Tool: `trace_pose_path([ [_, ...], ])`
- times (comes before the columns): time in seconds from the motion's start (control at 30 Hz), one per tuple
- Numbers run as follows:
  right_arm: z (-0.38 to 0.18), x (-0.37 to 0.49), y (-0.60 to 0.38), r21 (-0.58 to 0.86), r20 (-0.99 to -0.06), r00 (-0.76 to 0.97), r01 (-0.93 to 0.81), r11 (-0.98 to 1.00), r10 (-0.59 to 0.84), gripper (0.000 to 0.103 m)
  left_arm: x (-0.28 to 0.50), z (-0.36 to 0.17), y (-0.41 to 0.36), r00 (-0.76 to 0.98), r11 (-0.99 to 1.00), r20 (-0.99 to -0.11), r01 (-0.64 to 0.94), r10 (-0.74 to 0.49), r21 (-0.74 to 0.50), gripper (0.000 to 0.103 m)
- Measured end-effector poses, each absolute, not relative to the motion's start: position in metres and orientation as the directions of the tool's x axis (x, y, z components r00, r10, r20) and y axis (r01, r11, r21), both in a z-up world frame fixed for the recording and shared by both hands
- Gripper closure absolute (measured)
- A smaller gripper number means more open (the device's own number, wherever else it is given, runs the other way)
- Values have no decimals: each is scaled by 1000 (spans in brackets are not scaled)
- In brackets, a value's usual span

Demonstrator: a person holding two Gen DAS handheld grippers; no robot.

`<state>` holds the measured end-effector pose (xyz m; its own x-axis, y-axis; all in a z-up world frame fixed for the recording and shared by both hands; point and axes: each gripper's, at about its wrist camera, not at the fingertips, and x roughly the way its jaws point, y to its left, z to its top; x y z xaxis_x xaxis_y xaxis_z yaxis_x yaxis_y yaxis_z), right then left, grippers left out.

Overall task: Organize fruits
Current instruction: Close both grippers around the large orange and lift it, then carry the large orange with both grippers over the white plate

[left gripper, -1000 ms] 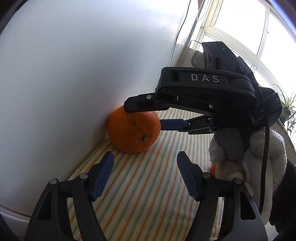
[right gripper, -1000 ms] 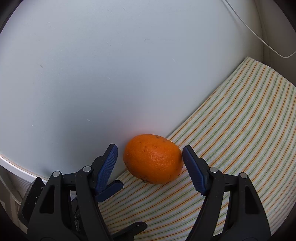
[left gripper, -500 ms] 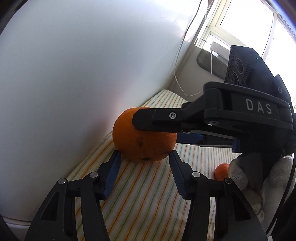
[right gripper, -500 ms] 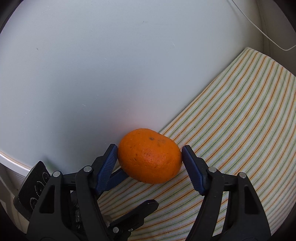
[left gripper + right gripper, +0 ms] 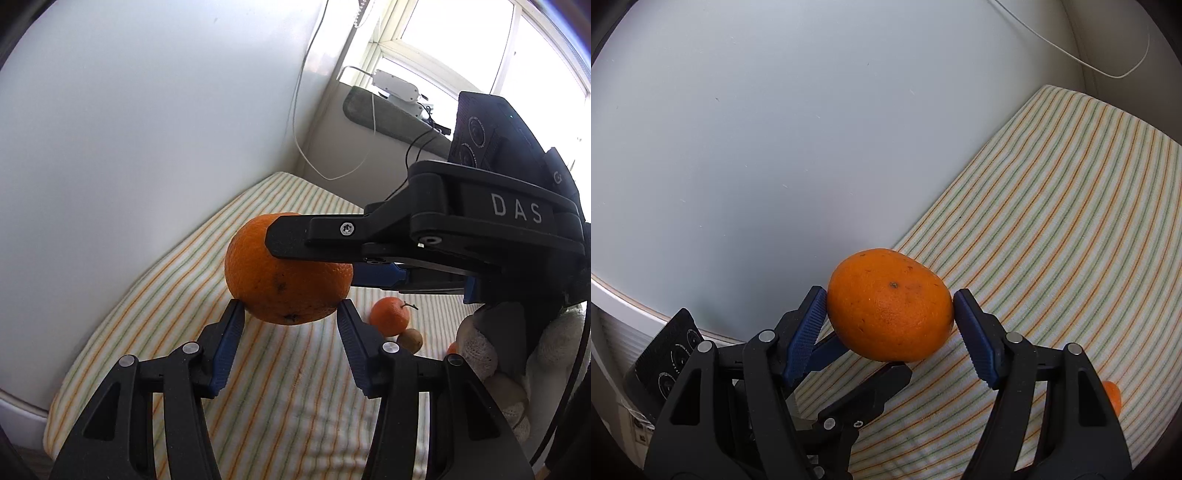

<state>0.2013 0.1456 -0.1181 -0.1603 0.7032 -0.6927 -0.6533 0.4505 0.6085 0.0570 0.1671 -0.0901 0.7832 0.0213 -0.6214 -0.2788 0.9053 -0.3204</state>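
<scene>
While we hold it clear of the striped cloth (image 5: 280, 398), the large orange (image 5: 286, 273) shows a deep, pebbled skin with a few dark specks and a small brown stem scar on its underside; in the right wrist view the same orange (image 5: 890, 306) looks slightly flattened, with another dark dot on top. It hangs just in front of the pale wall (image 5: 129, 129), above the cloth rather than resting on it. Our right gripper (image 5: 889, 315) is clamped on it, the ribbed blue pads (image 5: 807, 332) pressed against either side at a fairly wide spread. Our left gripper (image 5: 290, 314) sits just below the fruit with its jaws partly apart, the tips close to the orange's lower edges; we cannot tell whether they touch it. Farther back on the cloth lie a small mandarin (image 5: 389, 315) with a stem and, touching it, a brownish fruit (image 5: 410, 339). A white-gloved hand (image 5: 491, 354) grips the right gripper's handle.
</scene>
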Motion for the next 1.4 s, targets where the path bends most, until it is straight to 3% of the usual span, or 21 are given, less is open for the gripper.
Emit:
trace_pose_path([
  [0.8, -43, 245, -107, 555, -691, 118, -545, 628, 713, 30, 159, -47, -4, 785, 941, -570, 46, -241, -334, 52],
  [1.4, -32, 263, -192, 514, -718, 247, -442, 735, 651, 30, 205, -60, -66, 706, 919, -607, 167, -365, -358, 52],
])
